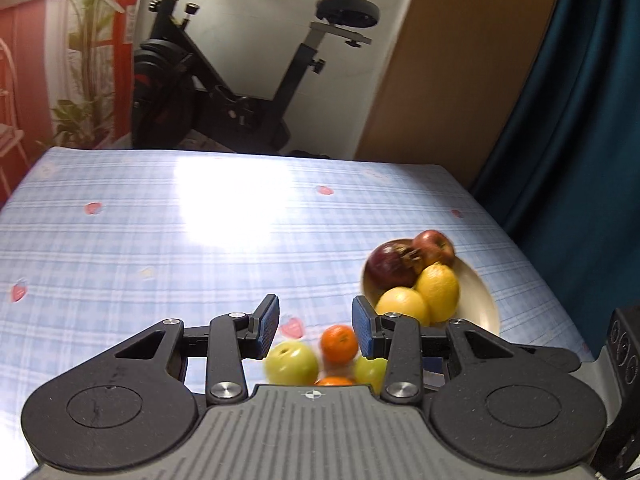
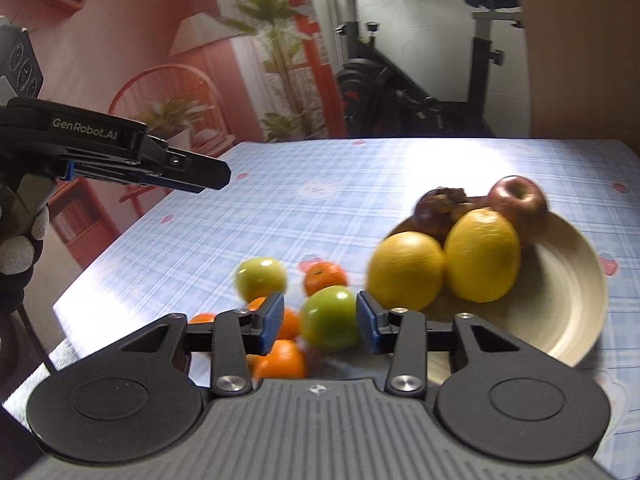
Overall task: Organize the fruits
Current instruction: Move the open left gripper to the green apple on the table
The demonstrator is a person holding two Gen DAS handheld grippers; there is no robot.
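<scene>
Right claw [image 2: 318,320] is hovering, jaws apart and gripping nothing, over a green apple [image 2: 330,318] near the desk's [image 2: 320,200] front edge; next, closing squarely, then lifting toward the bowl [image 2: 568,312]. Left claw [image 1: 314,326] is empty, partly open.

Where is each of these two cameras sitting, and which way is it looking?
Left wrist view: rides on the left claw, looking forward and down across the checked table; only its own fingers show.
Right wrist view: rides on the right claw, aimed at the green apple; the left claw and a gloved hand show.
Shared: the plate of fruit, oranges, exercise bike.
</scene>
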